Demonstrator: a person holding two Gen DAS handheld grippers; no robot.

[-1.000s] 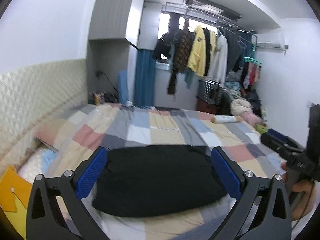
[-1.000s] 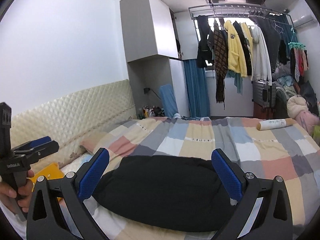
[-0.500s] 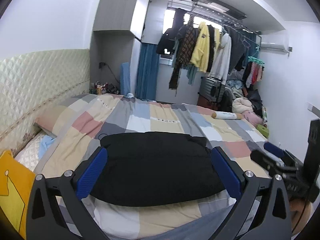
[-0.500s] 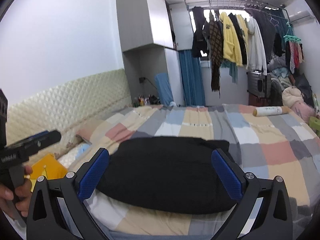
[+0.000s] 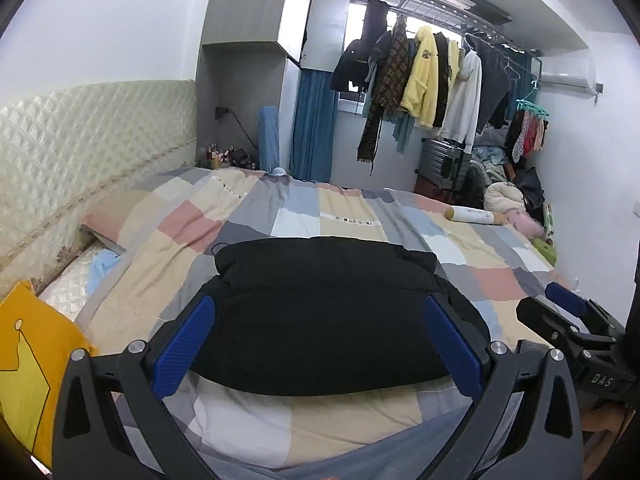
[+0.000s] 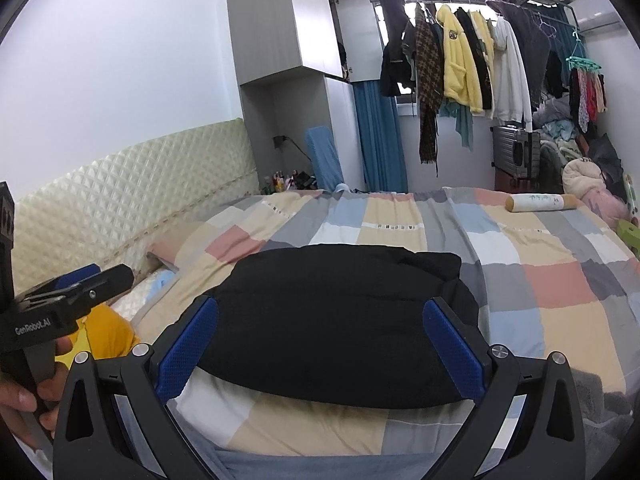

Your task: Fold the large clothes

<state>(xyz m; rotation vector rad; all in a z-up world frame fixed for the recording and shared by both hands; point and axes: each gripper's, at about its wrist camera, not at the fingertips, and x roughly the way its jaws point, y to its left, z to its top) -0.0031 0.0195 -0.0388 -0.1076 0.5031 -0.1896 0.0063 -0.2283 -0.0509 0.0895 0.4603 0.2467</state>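
- The bed (image 5: pixel 352 216), under its patchwork checked cover, carries everything; its near edge runs just below both claws.
- The black padded garment (image 5: pixel 320 312) lies folded into a thick, rounded bundle close to that near edge, about midway along it. It looks puffy and soft, likely light for its bulk, and springy enough to bulge open again if let go. I'd judge the shell a bit slippery, so a pinch should take the doubled layers at the two near corners, not a single skin.
- The left gripper (image 5: pixel 320 340) hangs just off the near edge with its jaws spread wide, holding nothing.
- The right gripper (image 6: pixel 320 340) sits beside it, likewise gaping wide and empty, the bundle framed between its blue pads (image 6: pixel 188 344).
- A yellow cushion (image 5: pixel 28 364) rests at the bed's near left corner.
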